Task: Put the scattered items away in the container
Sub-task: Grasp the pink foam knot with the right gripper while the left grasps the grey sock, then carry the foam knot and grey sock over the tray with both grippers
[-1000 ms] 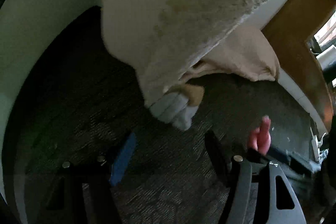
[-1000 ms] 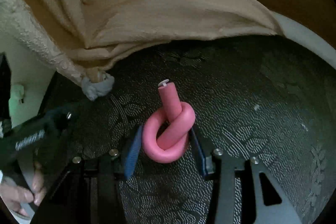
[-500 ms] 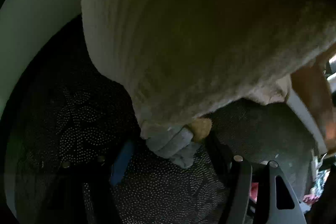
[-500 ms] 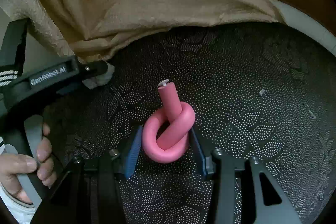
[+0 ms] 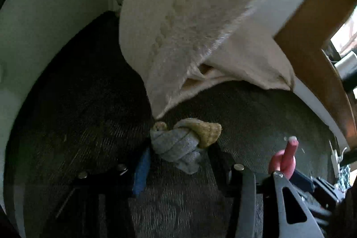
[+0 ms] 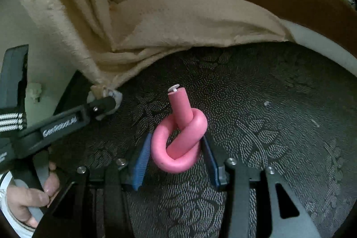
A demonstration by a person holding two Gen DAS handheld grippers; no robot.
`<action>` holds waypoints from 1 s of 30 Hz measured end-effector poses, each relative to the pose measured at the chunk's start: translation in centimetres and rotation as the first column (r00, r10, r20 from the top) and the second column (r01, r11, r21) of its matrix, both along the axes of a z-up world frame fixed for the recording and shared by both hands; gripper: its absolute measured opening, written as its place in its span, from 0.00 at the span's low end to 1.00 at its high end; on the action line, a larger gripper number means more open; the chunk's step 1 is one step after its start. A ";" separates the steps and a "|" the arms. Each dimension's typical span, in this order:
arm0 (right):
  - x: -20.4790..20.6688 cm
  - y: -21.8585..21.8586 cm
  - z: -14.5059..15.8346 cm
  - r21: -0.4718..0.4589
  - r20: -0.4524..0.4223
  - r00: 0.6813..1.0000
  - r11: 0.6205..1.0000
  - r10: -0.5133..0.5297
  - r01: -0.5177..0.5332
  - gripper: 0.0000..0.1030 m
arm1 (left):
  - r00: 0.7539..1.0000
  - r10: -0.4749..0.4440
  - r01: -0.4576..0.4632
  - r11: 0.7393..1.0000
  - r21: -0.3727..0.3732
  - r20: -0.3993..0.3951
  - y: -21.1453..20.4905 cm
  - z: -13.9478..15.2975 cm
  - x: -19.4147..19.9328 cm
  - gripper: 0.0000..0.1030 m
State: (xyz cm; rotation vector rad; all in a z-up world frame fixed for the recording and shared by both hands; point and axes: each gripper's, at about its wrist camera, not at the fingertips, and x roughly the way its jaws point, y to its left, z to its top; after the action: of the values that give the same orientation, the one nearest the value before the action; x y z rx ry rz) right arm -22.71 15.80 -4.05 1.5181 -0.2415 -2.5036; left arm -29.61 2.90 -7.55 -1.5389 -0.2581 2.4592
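A knotted grey and yellow sock (image 5: pixel 178 142) sits between the fingers of my left gripper (image 5: pixel 178 160), just under the curtain's hem. The jaws are closing and both pads press on the sock. In the right wrist view the left gripper (image 6: pixel 104 104) reaches in from the left, and the sock (image 6: pixel 116 96) peeks out past its fingertip. My right gripper (image 6: pixel 175 155) is shut on a knotted pink foam roller (image 6: pixel 178 142), held above the carpet. The roller's tip (image 5: pixel 287 155) also shows at the right of the left wrist view. No container is in view.
A beige curtain (image 6: pixel 178 21) hangs down onto the dark patterned carpet (image 6: pixel 279 115). White wall (image 5: pixel 44 15) runs along the left, and brown wooden furniture (image 5: pixel 312 41) stands at the right. A person's hand (image 6: pixel 26 200) grips the left tool's handle.
The left gripper moved in under the curtain, closed around the sock and drew it out from the hem. The right gripper rose a little, still holding the pink roller.
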 end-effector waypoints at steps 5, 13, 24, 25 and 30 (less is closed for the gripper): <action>0.9 2.1 -0.8 -0.011 -0.006 1.000 1.000 -0.009 0.009 0.48 | 1.000 -0.019 0.019 1.000 -0.016 -0.015 -0.6 2.1 3.1 0.50; 7.2 5.7 -0.2 -0.023 -0.007 0.998 0.998 -0.055 0.055 0.48 | 0.996 -0.084 0.080 0.994 -0.071 -0.043 2.3 4.4 7.7 0.50; 14.6 12.0 1.5 -0.038 -0.015 0.990 0.990 -0.137 0.136 0.48 | 0.978 -0.189 0.176 0.975 -0.138 -0.087 8.1 7.3 15.2 0.50; 15.4 12.6 1.7 -0.038 -0.017 0.989 0.989 -0.145 0.144 0.48 | 0.976 -0.199 0.186 0.972 -0.141 -0.088 8.7 7.4 15.9 0.50; 18.8 16.2 2.6 -0.039 -0.034 0.980 0.980 -0.195 0.194 0.48 | 0.961 -0.260 0.244 0.959 -0.147 -0.098 12.5 8.3 19.0 0.50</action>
State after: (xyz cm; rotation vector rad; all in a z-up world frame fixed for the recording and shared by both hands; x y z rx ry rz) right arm -3.87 31.96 -1.47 1.4981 -0.4471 -2.6577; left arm -10.59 15.39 0.79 -1.3728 0.1201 2.3911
